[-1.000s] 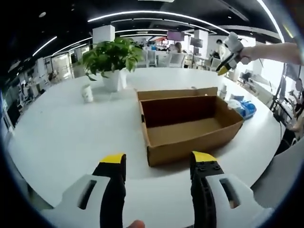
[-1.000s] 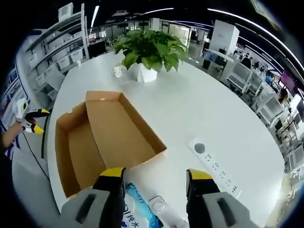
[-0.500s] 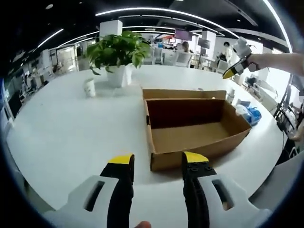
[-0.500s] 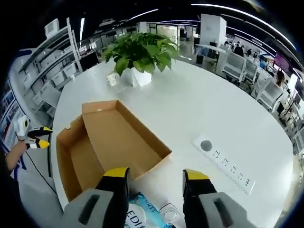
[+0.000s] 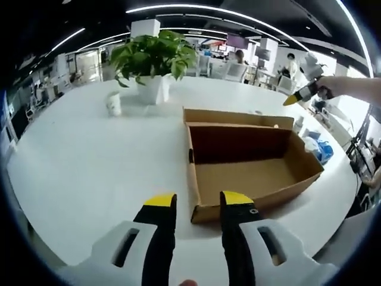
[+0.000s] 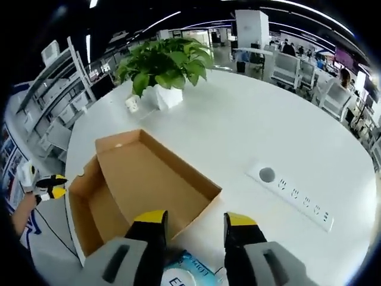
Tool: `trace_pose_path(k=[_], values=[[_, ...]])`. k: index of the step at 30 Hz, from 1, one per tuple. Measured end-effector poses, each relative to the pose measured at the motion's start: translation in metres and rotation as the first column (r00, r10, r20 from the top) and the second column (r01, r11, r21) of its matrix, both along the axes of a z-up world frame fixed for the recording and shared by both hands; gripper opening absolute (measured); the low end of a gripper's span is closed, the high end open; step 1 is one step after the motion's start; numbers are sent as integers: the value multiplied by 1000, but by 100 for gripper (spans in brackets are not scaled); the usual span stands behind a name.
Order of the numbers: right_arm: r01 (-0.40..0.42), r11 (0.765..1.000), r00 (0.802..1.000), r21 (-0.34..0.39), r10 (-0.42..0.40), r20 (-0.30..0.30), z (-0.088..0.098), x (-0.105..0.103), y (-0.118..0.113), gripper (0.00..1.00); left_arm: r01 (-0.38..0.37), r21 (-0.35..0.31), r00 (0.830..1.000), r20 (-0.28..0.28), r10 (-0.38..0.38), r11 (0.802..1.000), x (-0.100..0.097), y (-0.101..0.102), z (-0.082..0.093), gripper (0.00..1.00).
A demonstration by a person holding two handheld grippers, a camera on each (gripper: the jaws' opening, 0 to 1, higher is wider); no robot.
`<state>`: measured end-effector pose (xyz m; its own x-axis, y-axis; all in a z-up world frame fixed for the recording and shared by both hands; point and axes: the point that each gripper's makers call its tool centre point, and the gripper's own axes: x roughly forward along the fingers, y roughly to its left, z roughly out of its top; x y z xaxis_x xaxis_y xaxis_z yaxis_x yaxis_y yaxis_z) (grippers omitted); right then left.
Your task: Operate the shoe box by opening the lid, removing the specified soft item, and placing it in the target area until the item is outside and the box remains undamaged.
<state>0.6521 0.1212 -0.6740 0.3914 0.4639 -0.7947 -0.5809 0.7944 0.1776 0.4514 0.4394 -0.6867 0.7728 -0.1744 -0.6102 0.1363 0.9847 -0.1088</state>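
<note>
The open brown cardboard shoe box [image 5: 250, 164] is lying empty on the white round bench [image 5: 89, 161]. The blue-and-white soft wipes pack [image 6: 193, 271] is resting just beside it, looking light and squashy, best pinched mid-body. Left gripper [image 5: 197, 205] and right gripper [image 6: 194, 221] are keeping their fingers slightly apart, holding nothing.

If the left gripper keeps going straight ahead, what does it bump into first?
Probably the near end wall of the open cardboard box. The left gripper points right at it, jaws apart and holding nothing, though the gap is hard to judge.
</note>
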Motion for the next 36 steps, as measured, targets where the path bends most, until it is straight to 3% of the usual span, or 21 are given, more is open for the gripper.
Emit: trace_pose_path(k=[9, 15, 17, 24, 32, 36], values=[[28, 1000, 999, 4, -28, -23, -14, 4, 9, 30, -61, -45, 997, -50, 59, 997, 9, 4, -14, 14], [97, 995, 994, -16, -98, -43, -28, 11, 4, 26, -98, -63, 992, -82, 93, 993, 10, 2, -25, 7], [111, 994, 992, -21, -112, -52, -33, 11, 4, 25, -127, -99, 989, -82, 119, 987, 11, -1, -25, 5], [157, 987, 984, -12, -158, -81, -46, 13, 11, 23, -182, -89, 981, -77, 175, 979, 13, 2, -26, 4], [208, 978, 971, -35, -211, -114, -64, 16, 7, 19, -194, -63, 980, -63, 190, 979, 12, 3, -27, 3], [214, 977, 969, -21, -215, -123, -65, 15, 10, 6, -193, -63, 980, -66, 189, 979, 11, 2, -26, 3]])
